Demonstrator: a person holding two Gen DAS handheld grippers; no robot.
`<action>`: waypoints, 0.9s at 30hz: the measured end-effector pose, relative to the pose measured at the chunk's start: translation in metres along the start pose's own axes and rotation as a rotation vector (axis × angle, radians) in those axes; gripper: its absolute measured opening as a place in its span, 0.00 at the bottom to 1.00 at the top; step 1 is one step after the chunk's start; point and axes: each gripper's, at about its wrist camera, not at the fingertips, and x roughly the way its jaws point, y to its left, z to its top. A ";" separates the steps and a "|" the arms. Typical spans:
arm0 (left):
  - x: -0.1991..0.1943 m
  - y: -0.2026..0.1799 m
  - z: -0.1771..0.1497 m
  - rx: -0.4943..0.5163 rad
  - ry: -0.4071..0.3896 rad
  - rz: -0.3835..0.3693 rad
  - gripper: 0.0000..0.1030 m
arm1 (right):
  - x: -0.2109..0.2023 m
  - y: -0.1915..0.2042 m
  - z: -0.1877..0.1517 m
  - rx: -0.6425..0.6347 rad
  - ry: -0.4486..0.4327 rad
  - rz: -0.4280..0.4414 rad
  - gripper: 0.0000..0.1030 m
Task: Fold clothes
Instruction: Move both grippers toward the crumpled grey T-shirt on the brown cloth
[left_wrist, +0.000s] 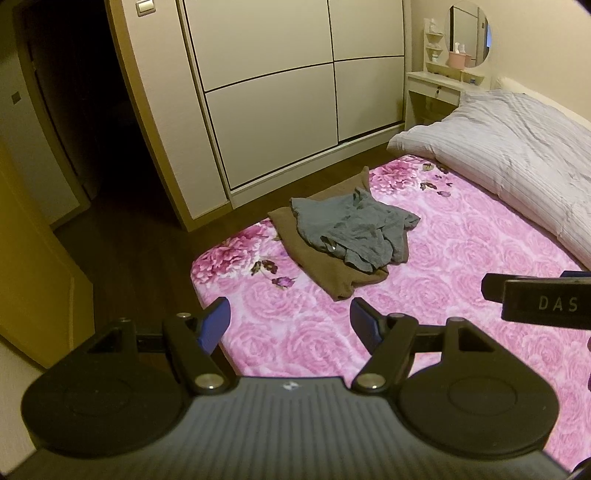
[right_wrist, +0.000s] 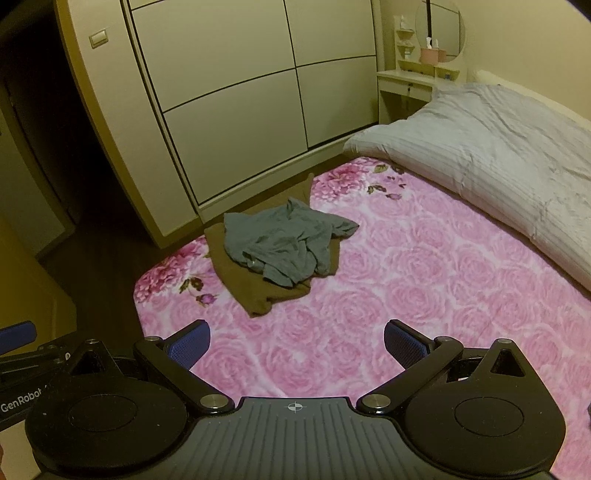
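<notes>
The left gripper (left_wrist: 290, 319) and right gripper (right_wrist: 297, 341) hung above a pink floral blanket (left_wrist: 461, 258), jaws spread wide and empty, touching nothing. A crumpled grey garment (left_wrist: 354, 230) lay atop a brown one (left_wrist: 321, 262) near the blanket's far edge, well apart from both. Only the left view caught the other gripper's lettered finger at its right edge.
</notes>
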 end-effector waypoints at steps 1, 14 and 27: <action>0.001 0.000 0.000 0.002 0.000 0.000 0.66 | 0.001 0.000 0.000 0.000 0.000 0.000 1.00; 0.006 -0.003 0.003 0.015 0.002 -0.006 0.66 | 0.005 -0.003 0.003 0.006 0.005 -0.006 1.00; 0.012 -0.002 0.004 0.022 0.028 -0.011 0.66 | 0.008 -0.004 0.002 -0.004 0.009 -0.008 1.00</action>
